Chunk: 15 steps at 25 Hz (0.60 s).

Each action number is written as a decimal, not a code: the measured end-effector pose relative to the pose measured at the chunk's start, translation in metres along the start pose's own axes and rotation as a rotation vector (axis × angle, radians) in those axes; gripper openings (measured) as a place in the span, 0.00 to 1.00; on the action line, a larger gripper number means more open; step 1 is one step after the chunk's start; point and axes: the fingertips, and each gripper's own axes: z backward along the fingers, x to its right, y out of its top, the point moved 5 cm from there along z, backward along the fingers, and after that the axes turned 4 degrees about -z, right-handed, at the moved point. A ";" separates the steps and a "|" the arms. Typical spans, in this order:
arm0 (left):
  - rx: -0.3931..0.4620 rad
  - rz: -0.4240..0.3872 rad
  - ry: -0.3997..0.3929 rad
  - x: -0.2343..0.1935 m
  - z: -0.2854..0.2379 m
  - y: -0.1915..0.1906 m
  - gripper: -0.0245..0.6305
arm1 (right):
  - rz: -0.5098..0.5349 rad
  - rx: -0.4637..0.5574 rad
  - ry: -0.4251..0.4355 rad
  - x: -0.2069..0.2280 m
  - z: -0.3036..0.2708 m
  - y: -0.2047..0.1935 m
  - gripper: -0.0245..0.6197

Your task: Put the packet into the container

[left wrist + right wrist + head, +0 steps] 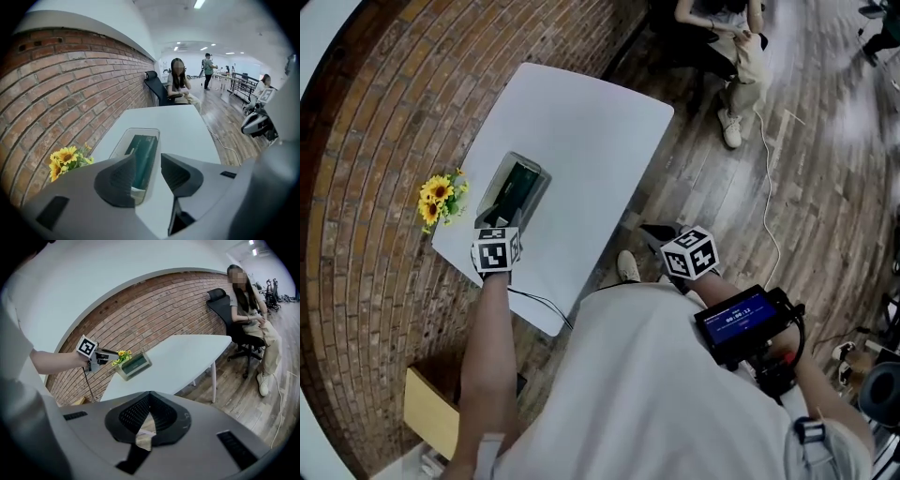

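A dark green packet (517, 184) lies flat inside the clear rectangular container (532, 172) near the left edge of the white table (591, 131). My left gripper (506, 225) hovers just above the container's near end. In the left gripper view its jaws stand apart around (148, 171) with nothing between the pads; the packet (143, 152) shows in the gap below, inside the container (140, 131). My right gripper (661, 234) hangs off the table's right side, over the floor. Its jaws meet at the tips (150, 401) and hold nothing.
Yellow sunflowers (441, 195) sit at the table's left edge, right beside the container. A brick wall curves along the left. A person (727, 47) sits on a chair beyond the table's far end. A cable (769, 187) runs across the wooden floor. A cardboard box (431, 408) stands below left.
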 end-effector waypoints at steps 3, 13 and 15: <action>0.043 0.026 -0.004 0.015 0.016 -0.006 0.21 | 0.036 0.005 0.028 -0.006 0.001 0.005 0.05; 0.153 0.188 -0.056 0.090 0.062 -0.048 0.05 | 0.209 0.045 0.172 -0.047 -0.007 0.032 0.05; 0.160 0.182 -0.041 0.104 0.068 -0.060 0.05 | 0.249 0.047 0.193 -0.056 -0.007 0.033 0.05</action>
